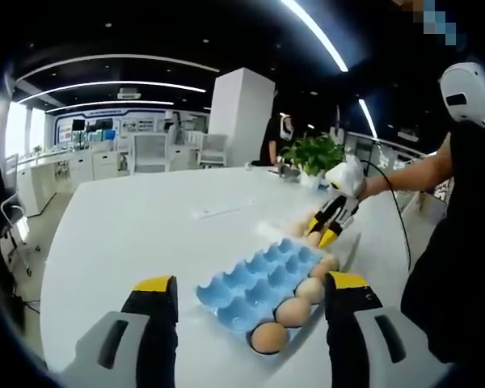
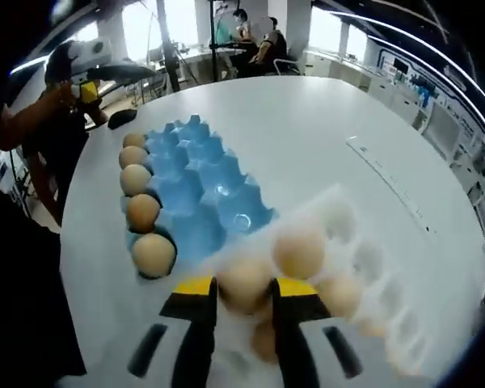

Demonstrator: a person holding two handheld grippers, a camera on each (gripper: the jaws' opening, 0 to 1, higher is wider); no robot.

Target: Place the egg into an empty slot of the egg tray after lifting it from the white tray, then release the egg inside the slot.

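Table [image 1: 145, 226]: one, white, rounded, seen across the centre of both views.

Egg tray [image 1: 255, 283]: one, blue, moulded, at lower centre of the left gripper view and at centre left of the right gripper view [image 2: 198, 182]. One outer row is filled; the remaining slots are seen bare.

White tray [image 2: 364, 259]: one, pale and blurred, at lower right of the right gripper view, just beside the blue tray. Several eggs are carried in it; an exact count cannot be made.

Plant [image 1: 314, 153]: one, green-leaved, at upper right of centre in the left gripper view.

Eggs in the blue tray [image 2: 136, 179]: five counted in the right gripper view, in a single row along the tray's left edge.

Egg [image 2: 244, 283]: one, tan, gripped over the white tray at lower centre of the right gripper view.

Right tongs [image 2: 244, 293]: jaws closed onto the egg, a yellow tip touching each side. They are also seen at centre right of the left gripper view [image 1: 327, 229].

Left tongs [image 1: 250, 284]: jaws held wide apart, nothing gripped, the blue tray seen between them.
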